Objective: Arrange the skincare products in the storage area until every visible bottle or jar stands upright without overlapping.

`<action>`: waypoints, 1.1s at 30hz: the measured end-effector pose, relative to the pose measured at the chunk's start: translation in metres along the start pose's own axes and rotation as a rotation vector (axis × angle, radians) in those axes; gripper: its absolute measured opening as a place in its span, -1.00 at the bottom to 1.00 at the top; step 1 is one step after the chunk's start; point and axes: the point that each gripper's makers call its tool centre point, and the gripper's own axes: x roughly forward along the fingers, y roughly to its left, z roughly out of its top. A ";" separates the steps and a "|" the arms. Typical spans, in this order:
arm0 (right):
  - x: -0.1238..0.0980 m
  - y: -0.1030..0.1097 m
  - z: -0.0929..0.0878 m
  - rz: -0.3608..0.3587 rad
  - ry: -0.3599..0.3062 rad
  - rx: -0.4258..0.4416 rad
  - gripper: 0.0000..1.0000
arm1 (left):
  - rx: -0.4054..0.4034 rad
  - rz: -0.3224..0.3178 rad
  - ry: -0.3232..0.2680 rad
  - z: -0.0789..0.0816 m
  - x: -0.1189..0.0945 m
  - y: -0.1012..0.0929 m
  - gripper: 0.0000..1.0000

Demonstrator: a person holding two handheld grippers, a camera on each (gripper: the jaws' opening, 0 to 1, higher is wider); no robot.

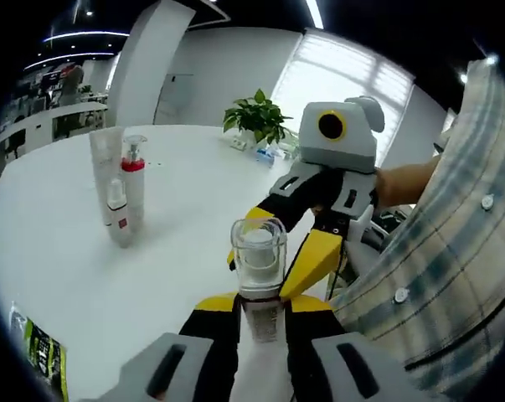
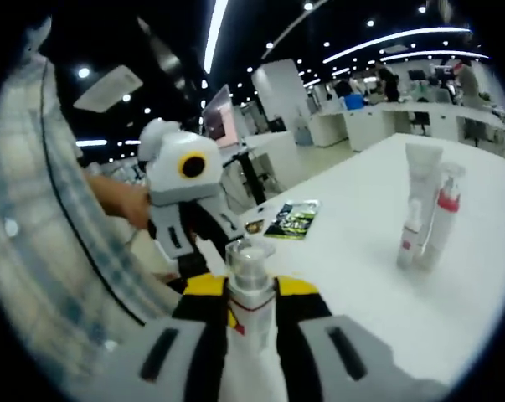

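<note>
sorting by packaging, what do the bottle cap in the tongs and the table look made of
The see-through cap on the held bottle looks like clear hard plastic, glossy, since the pump shows through it. The white round table looks like smooth laminate or painted board with a faint sheen; which one is unclear.

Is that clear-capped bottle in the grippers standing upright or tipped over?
Upright: the bottle is held cap-up between the left hand-held gripper, off the table.

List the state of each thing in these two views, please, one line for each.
Left gripper: shut on capped bottle, held upright.
Right gripper: shut on spray bottle, held upright.
Tube: upright on table.
Pump bottle: upright, beside tube.
Small bottle: upright, in front of those two.
Packet: flat on table.
Plant: upright at far edge.
</note>
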 end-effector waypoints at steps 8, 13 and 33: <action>-0.002 -0.028 0.011 -0.096 -0.052 -0.017 -0.62 | -0.054 0.167 0.027 -0.016 -0.009 0.028 -0.54; 0.002 -0.051 0.018 -0.177 -0.095 -0.105 -0.62 | -0.096 0.196 0.027 -0.026 -0.022 0.032 -0.54; 0.010 -0.117 0.006 -0.280 -0.141 -0.171 -0.62 | -0.260 0.351 -0.018 -0.060 -0.055 0.033 -0.55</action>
